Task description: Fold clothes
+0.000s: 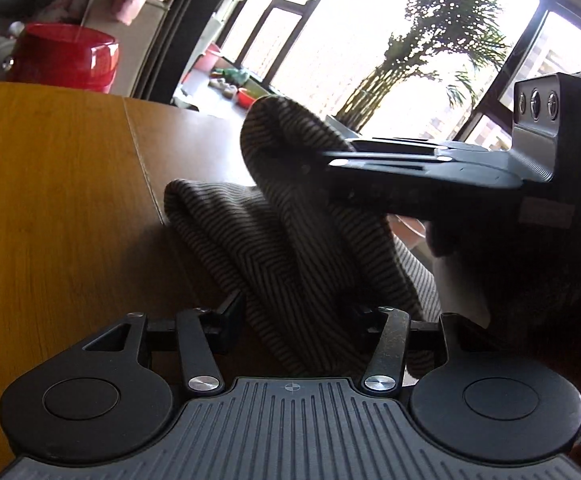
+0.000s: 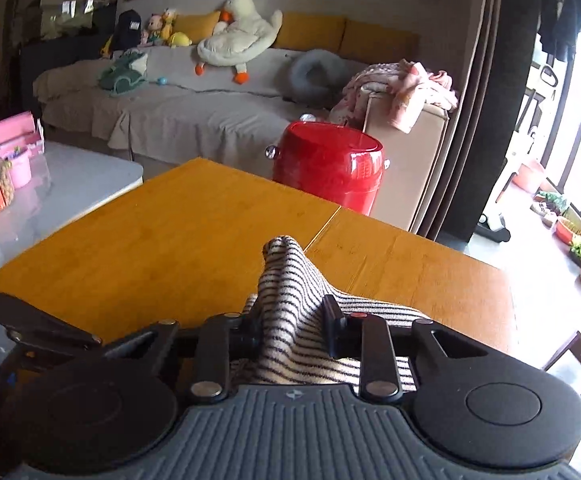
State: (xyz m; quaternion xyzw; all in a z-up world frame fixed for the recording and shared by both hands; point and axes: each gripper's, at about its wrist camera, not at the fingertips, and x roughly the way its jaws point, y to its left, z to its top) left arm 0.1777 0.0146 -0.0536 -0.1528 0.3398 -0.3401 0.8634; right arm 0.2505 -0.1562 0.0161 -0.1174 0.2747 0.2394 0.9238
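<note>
Garment [image 2: 290, 308] between tongs [image 2: 292, 326], over table [image 2: 150, 240]; bin [image 2: 330, 168] probably behind.

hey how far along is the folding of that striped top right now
Early to midway, I'd judge. Done: nothing lies neatly folded on the wooden table. In hand: the left gripper and right gripper each pinch the striped garment, bunched and partly lifted. Left: laying it flat, making the folds, smoothing.
</note>
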